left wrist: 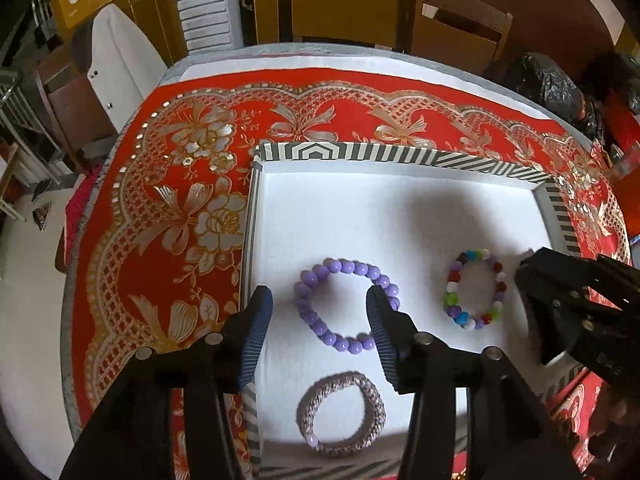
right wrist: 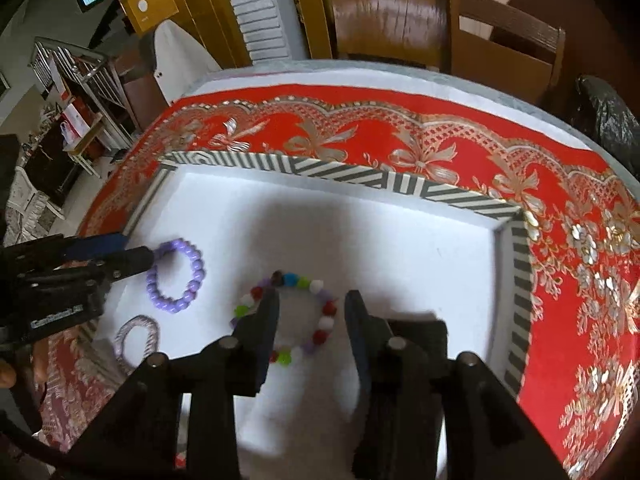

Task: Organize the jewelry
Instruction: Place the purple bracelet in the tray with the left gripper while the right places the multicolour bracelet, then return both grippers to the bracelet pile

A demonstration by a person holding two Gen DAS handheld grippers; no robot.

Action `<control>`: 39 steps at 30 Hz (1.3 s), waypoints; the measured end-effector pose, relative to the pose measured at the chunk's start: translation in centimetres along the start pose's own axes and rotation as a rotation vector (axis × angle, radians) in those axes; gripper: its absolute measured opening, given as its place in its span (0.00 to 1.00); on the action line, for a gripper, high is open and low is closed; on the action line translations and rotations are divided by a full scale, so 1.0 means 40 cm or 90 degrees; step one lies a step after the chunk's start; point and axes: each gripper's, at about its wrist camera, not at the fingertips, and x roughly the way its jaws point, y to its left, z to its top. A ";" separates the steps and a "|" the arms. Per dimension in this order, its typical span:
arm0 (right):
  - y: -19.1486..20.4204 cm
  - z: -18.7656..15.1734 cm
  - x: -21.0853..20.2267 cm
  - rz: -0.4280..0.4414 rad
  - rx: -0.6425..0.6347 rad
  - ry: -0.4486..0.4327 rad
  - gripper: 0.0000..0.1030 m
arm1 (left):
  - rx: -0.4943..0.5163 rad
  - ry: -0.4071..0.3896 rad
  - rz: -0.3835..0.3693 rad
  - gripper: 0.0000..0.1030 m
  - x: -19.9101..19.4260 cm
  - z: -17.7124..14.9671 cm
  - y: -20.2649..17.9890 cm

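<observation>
Red floral tablecloth (left wrist: pixel 160 208) fills the frame. On it, striped-rim tray (left wrist: pixel 360 158), white inside. Tray holds purple bracelet (left wrist: pixel 316 322) centre, multicolour bracelet (right wrist: pixel 322 322) right, woven bracelet (left wrist: pixel 340 416) bottom. Left gripper (left wrist: pixel 320 300) spread, empty. Right gripper (right wrist: pixel 312 304) spread, gripping nothing.

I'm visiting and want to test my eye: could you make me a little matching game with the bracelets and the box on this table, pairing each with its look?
Things:
1. bracelet nearest the left gripper
2. bracelet under the right gripper
3. bracelet at the near edge of the box
4. box

Looks:
A. black-and-white striped rim
B. plain purple round beads
C. beads of many colours
D. woven band, pale purple and grey

Pairs: 1-B, 2-C, 3-D, 4-A
</observation>
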 end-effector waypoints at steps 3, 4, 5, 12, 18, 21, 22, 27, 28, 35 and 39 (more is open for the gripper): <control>0.015 -0.021 -0.053 0.005 -0.004 -0.017 0.41 | -0.001 -0.006 -0.002 0.33 -0.027 -0.016 -0.006; 0.023 -0.032 -0.075 0.004 -0.009 -0.026 0.42 | -0.001 -0.009 -0.003 0.33 -0.040 -0.025 -0.008; 0.029 -0.041 -0.094 0.005 -0.011 -0.033 0.44 | 0.001 -0.013 -0.001 0.33 -0.051 -0.032 -0.010; 0.067 -0.128 -0.241 0.005 -0.008 -0.077 0.49 | 0.007 -0.046 0.000 0.33 -0.148 -0.103 -0.023; 0.092 -0.215 -0.339 -0.003 0.007 -0.107 0.55 | 0.008 -0.071 0.014 0.33 -0.231 -0.179 -0.028; 0.107 -0.257 -0.374 -0.015 0.008 -0.115 0.56 | 0.003 -0.073 0.013 0.33 -0.259 -0.217 -0.026; 0.111 -0.269 -0.380 -0.016 0.009 -0.115 0.56 | 0.003 -0.073 0.011 0.33 -0.266 -0.230 -0.025; 0.120 -0.341 -0.411 -0.018 0.027 -0.114 0.57 | 0.018 -0.075 0.013 0.33 -0.297 -0.288 -0.029; 0.121 -0.355 -0.417 -0.018 0.032 -0.115 0.57 | 0.021 -0.072 0.013 0.33 -0.301 -0.301 -0.030; 0.123 -0.436 -0.440 -0.031 0.049 -0.111 0.58 | 0.036 -0.067 0.012 0.33 -0.321 -0.367 -0.036; 0.120 -0.473 -0.448 -0.038 0.061 -0.109 0.58 | 0.043 -0.069 0.010 0.33 -0.334 -0.394 -0.042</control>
